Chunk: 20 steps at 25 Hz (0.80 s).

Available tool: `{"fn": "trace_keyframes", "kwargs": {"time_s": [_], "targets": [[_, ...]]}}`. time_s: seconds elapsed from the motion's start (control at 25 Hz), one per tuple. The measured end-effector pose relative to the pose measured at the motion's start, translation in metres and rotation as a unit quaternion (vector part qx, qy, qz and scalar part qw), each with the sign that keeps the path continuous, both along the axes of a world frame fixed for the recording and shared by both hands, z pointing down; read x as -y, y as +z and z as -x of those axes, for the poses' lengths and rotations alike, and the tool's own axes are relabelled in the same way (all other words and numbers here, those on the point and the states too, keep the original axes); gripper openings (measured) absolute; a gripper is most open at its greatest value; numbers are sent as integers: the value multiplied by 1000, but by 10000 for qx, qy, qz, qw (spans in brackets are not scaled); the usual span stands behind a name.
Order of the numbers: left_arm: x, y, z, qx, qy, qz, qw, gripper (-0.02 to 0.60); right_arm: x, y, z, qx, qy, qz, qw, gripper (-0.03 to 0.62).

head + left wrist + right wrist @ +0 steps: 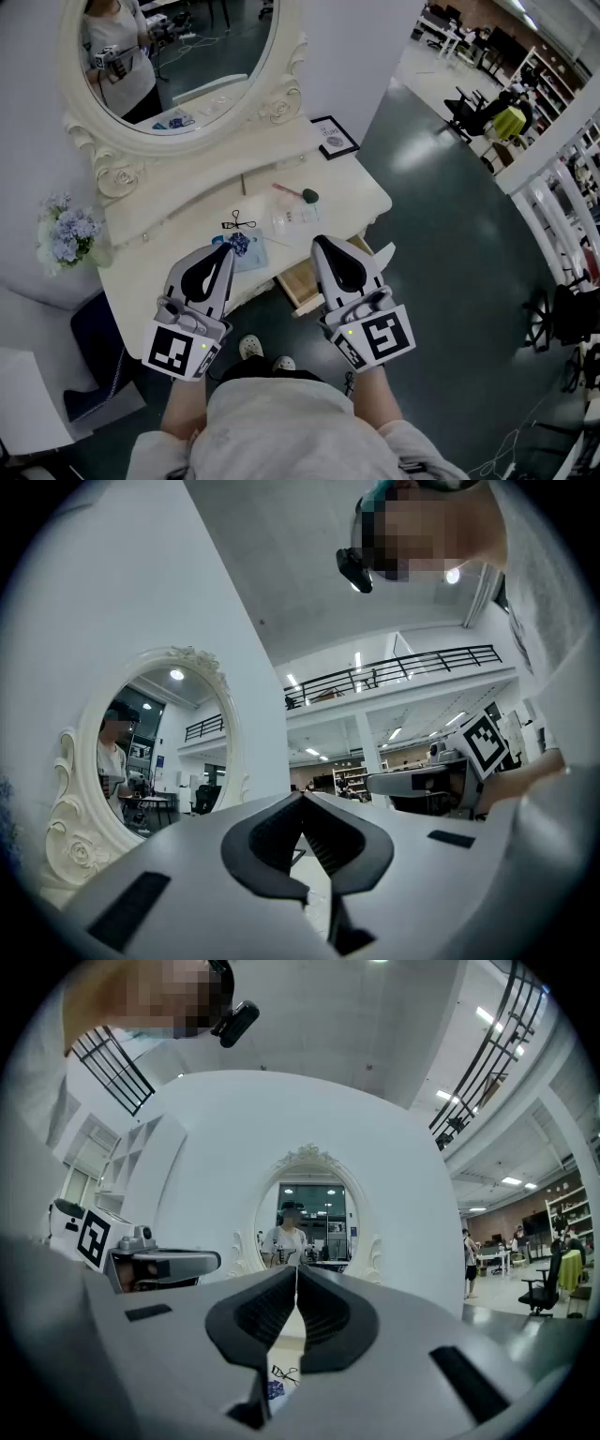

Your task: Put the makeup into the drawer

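Note:
On the white vanity table [361,187] lie a pink stick with a dark green end [294,193], a black eyelash curler [238,222], a clear packet [294,221] and a small blue patterned item [241,246]. Under the table's front edge, a drawer [302,281] stands pulled out and shows its wooden inside. My left gripper [228,247] hangs above the front edge, shut and empty, its tip over the blue item. My right gripper [317,241] is shut and empty above the drawer. In the gripper views, the left gripper [302,797] and right gripper [296,1267] both show their jaws meeting.
An oval mirror [178,56] in a carved white frame rises at the back of the table. A framed picture [334,137] lies at the back right. Pale blue flowers [67,230] stand at the left end. A dark blue box [94,342] sits on the floor at the left.

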<state>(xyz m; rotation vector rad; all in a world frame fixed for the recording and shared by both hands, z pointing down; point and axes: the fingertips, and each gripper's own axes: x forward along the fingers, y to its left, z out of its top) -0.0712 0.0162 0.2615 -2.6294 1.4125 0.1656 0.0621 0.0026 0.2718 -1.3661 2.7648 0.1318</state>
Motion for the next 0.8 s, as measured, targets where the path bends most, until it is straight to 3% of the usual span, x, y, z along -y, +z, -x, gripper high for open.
{"fn": "trace_keyframes", "kwargs": {"time_s": [0.8], "targets": [[39, -5, 19, 66, 212, -189, 9996, 14, 41, 0, 11, 184, 262, 113, 9994, 21]]}}
